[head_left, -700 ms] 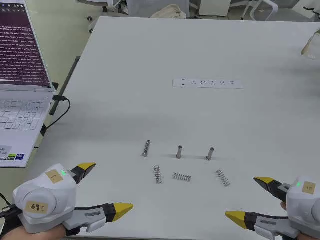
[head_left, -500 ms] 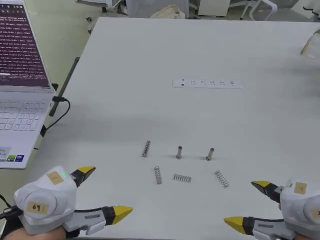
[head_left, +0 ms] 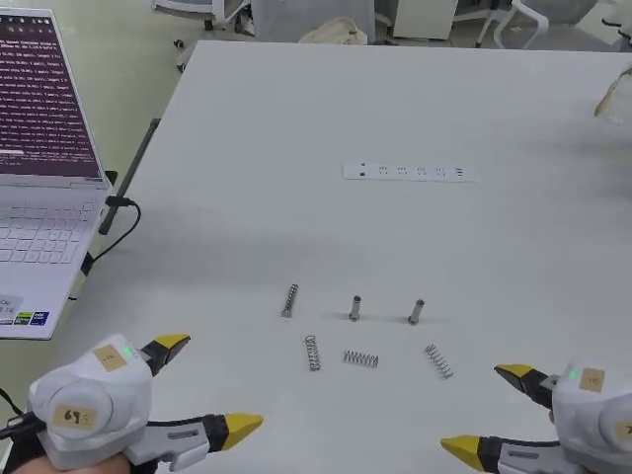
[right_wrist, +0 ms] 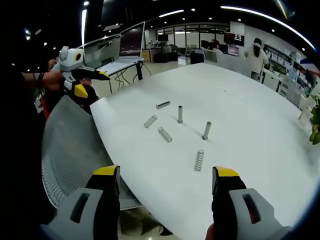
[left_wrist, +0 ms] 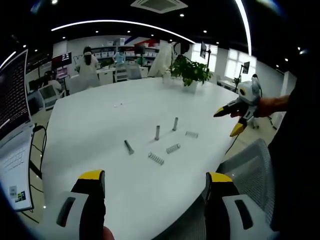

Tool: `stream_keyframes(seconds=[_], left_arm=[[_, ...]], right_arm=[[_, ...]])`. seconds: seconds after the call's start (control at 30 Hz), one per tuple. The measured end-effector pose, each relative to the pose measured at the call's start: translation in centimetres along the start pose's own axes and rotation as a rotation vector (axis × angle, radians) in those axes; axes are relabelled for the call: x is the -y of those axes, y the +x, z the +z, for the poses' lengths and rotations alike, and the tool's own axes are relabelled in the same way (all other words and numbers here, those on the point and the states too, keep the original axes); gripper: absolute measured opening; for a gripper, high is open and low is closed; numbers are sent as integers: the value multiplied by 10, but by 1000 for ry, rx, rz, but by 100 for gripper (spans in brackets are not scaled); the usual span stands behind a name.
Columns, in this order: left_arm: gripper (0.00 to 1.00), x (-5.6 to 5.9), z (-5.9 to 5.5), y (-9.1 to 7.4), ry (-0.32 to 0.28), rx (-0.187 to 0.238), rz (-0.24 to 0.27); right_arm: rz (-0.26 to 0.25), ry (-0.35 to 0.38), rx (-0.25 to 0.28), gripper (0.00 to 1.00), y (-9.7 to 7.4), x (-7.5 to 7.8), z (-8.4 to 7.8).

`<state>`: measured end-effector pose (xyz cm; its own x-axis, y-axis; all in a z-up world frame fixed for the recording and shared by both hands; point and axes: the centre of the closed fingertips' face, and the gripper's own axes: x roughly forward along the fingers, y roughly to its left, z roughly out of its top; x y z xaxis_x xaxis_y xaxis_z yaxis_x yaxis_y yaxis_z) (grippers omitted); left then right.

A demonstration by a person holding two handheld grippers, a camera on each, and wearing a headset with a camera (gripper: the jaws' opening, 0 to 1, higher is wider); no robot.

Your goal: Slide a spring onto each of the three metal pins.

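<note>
Three short metal pins stand in a row on the white table [head_left: 296,128]. The left pin [head_left: 289,300] lies on its side; the middle pin [head_left: 355,308] and the right pin [head_left: 416,312] stand upright. Just in front lie three loose springs: left [head_left: 312,353], middle [head_left: 360,358], right [head_left: 439,361]. My left gripper [head_left: 207,384] hovers open at the near left edge, my right gripper [head_left: 486,411] open at the near right, both well short of the springs and holding nothing. The left gripper view shows the fallen pin [left_wrist: 129,147] and springs [left_wrist: 173,148]; the right gripper view shows the springs [right_wrist: 164,134].
An open laptop [head_left: 39,197] sits off the table's left side with a black cable [head_left: 114,222]. A white power strip [head_left: 410,172] lies mid-table beyond the pins. A mesh chair [right_wrist: 70,150] is at the near edge. A potted plant [left_wrist: 190,72] stands at the far end.
Both grippers have drifted slightly back toward the near edge, still open. Pins and springs have not moved; the head camera shifted a little.
</note>
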<state>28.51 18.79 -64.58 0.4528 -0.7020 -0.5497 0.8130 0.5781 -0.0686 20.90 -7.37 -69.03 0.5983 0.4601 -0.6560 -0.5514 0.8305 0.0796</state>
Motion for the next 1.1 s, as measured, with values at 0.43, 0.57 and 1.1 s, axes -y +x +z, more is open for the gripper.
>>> stream_keyframes(seconds=[0.43,0.57,1.1], left_arm=[[79,-2,-2,-1,-4,-4,4],[79,-3,-2,-1,-5,-5,5],[79,-6,-1,0,-12,-1,10]], right_arm=[[-5,3,-2,73,-1,3,-2],[-6,6,-3,73,-1,4,-3],[-9,9,-4,72,-1,6,-4]])
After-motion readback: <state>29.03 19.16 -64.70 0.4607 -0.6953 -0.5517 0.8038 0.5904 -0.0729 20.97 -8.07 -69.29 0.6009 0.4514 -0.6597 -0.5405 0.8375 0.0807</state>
